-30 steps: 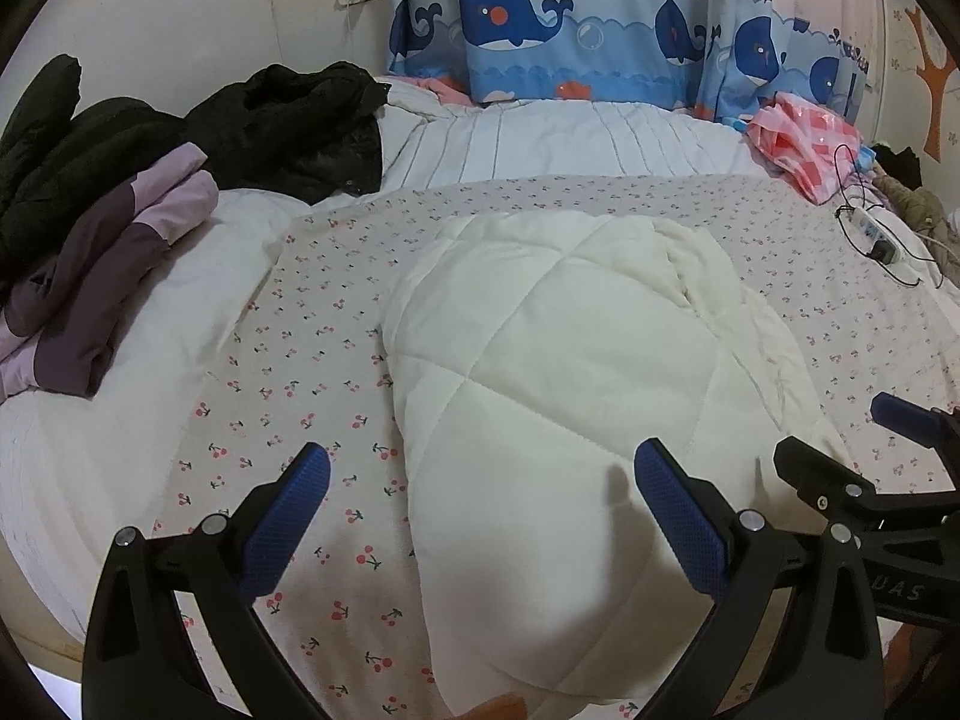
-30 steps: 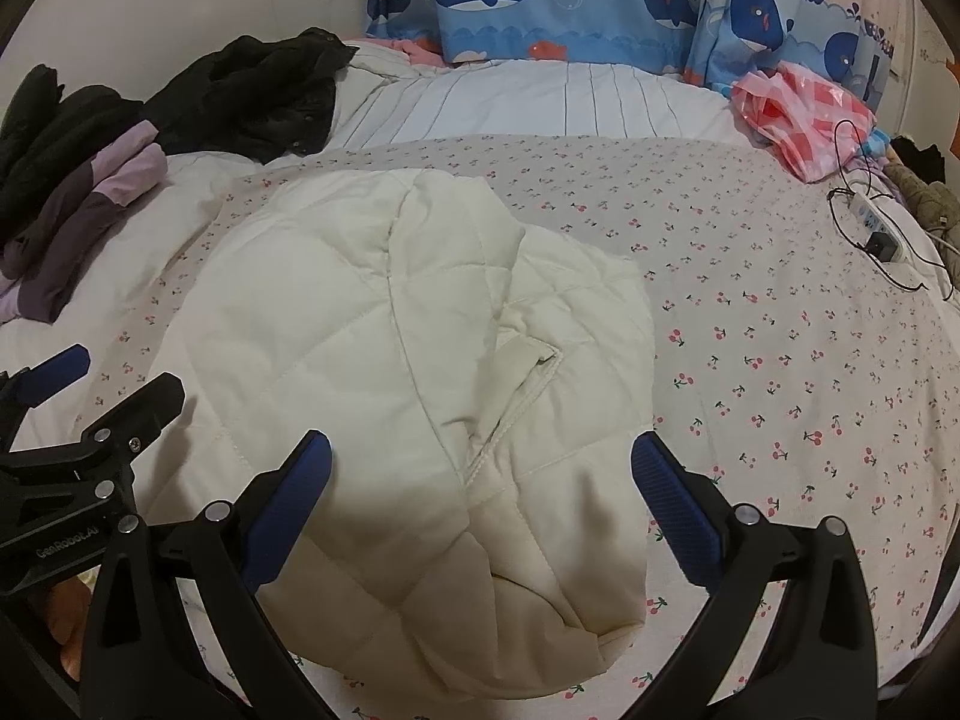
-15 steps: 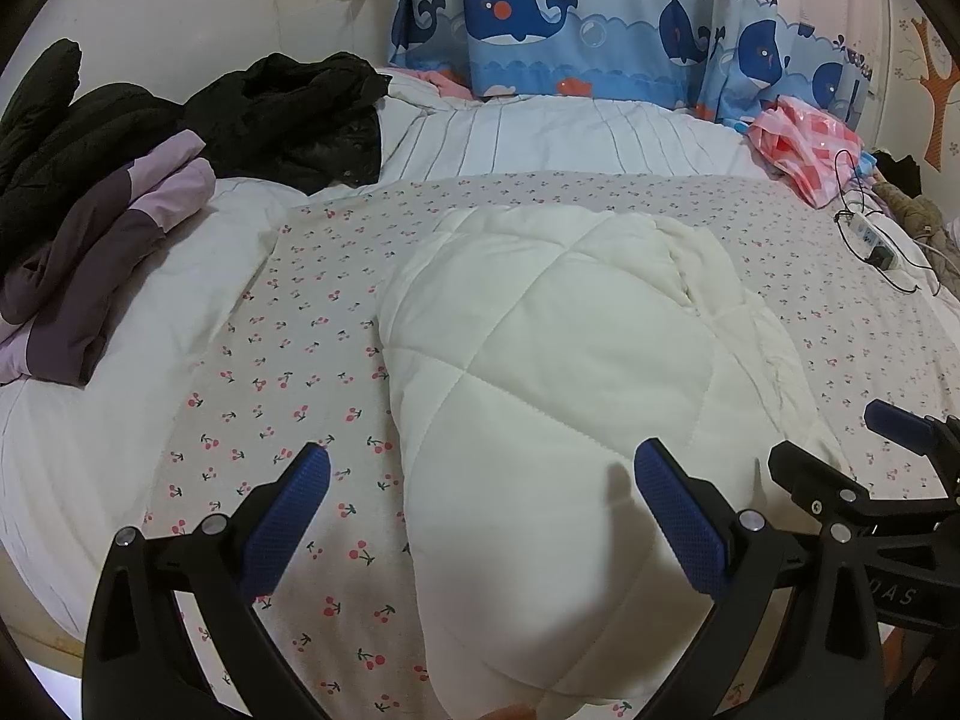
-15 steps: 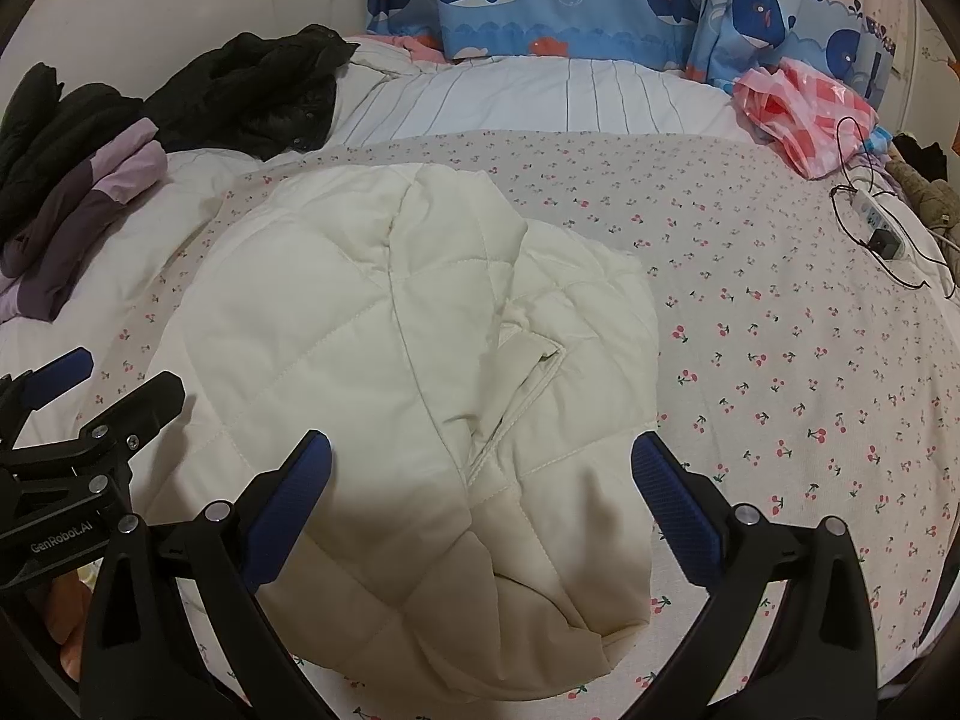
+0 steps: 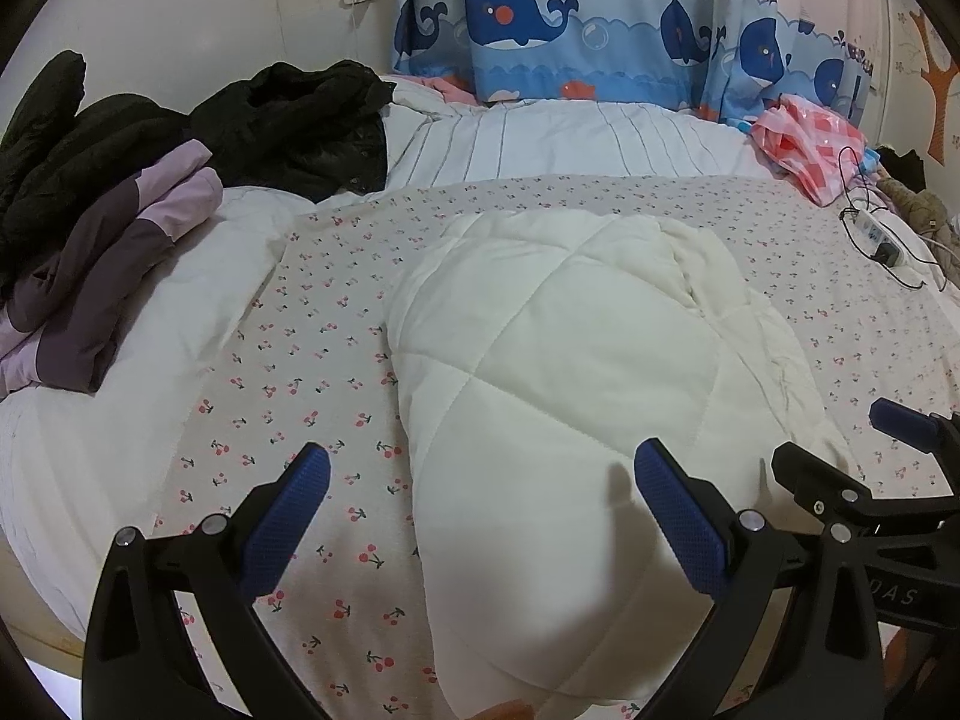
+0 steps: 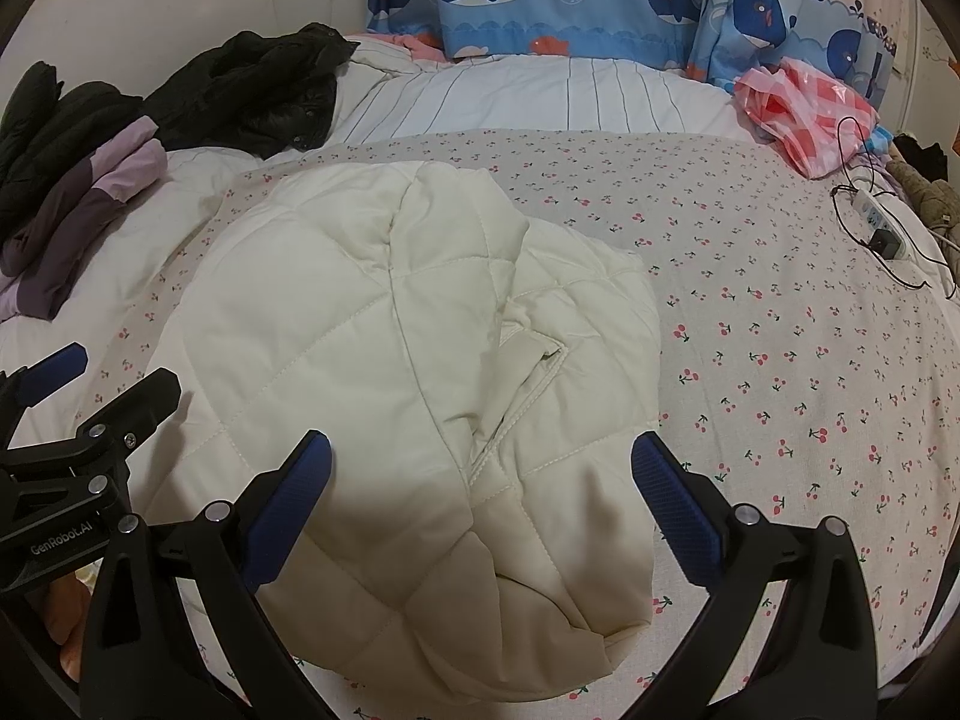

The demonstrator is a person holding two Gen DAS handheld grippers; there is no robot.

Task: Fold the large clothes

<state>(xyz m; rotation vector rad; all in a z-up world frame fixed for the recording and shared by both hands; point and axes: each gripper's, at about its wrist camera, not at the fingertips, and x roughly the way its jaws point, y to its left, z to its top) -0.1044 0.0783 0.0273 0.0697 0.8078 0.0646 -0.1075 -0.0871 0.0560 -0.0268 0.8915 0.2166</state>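
As jacket [image 6: 408, 372] lies, both grippers agape.

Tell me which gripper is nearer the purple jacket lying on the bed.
Left. The left gripper hovers open over the cream quilted jacket's left edge, on the purple jacket's side. The right gripper hovers open over the cream jacket's right half, farther away.
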